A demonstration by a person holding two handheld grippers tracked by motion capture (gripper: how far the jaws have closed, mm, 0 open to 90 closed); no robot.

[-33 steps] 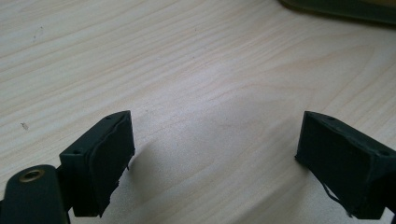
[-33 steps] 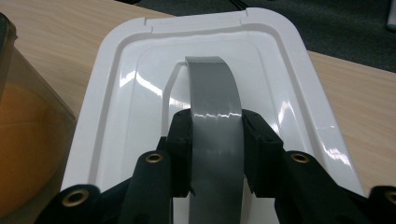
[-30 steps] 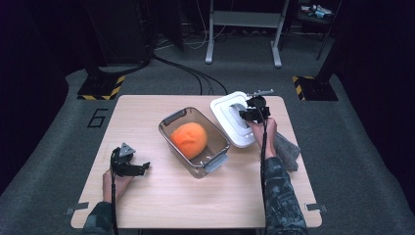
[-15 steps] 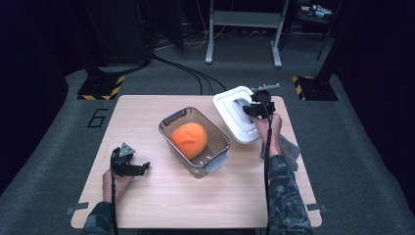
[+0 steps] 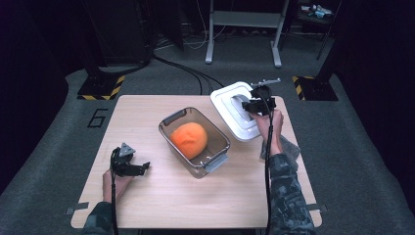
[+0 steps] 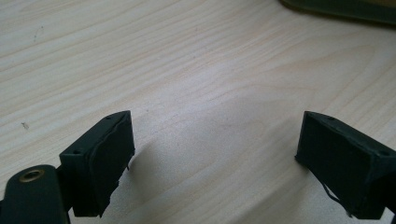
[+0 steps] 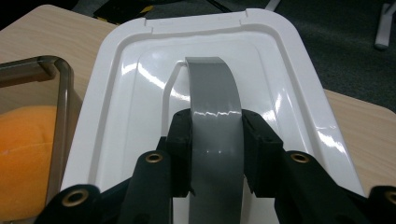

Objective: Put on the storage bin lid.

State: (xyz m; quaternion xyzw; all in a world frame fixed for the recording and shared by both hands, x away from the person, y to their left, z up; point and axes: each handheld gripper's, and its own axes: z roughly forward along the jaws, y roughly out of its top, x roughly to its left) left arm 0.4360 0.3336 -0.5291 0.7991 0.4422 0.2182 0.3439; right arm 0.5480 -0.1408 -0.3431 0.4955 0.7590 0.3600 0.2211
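Right of centre in the high view, the right gripper (image 5: 252, 104) pinches the grey strap handle (image 7: 215, 135) of the white rectangular plastic lid (image 5: 235, 113), its jaws pressed against both edges of the strap. The lid tilts beside the clear rectangular plastic bin (image 5: 194, 141), which holds a round orange plush ball (image 5: 189, 139). At lower left, the left gripper (image 5: 142, 168) rests on the pale wooden table (image 5: 147, 107), jaws spread wide and gripping nothing.

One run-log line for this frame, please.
right gripper: shut on lid handle | white lid: tilted, beside bin | orange ball: in bin | left gripper: open, idle over table
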